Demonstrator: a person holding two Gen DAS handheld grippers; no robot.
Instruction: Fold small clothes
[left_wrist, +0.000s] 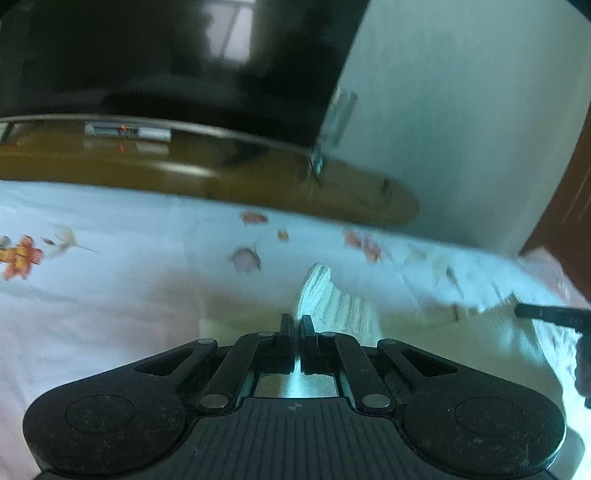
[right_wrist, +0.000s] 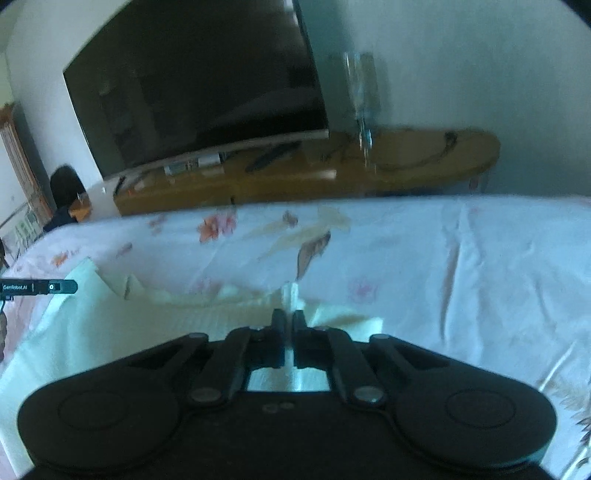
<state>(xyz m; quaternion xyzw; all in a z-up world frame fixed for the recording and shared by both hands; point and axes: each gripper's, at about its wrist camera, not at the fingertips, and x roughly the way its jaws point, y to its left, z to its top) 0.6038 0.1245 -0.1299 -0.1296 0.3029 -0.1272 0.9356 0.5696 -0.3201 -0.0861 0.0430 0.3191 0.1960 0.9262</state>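
The pale garment (right_wrist: 110, 332) stretches sideways between your left hand-held gripper (left_wrist: 296, 319) and right hand-held gripper (right_wrist: 289, 317), both pinched closed on its edge, with bare bed (right_wrist: 480, 277) beyond.

The small garment (right_wrist: 110, 332) was a pale, soft cloth with a fine ribbed knit, matt all over. Under it the bed sheet (right_wrist: 461, 277) was thin, smooth cotton-like cloth, a little wrinkled, with printed flowers. The left gripper (left_wrist: 296, 319) and the right gripper (right_wrist: 289, 314) were of matt black plastic, grainy on the round parts, with dull metal pins. Behind the bed, the cabinet (right_wrist: 424, 155) was polished brown wood, and the television (right_wrist: 203, 92) on it had a glossy dark screen.
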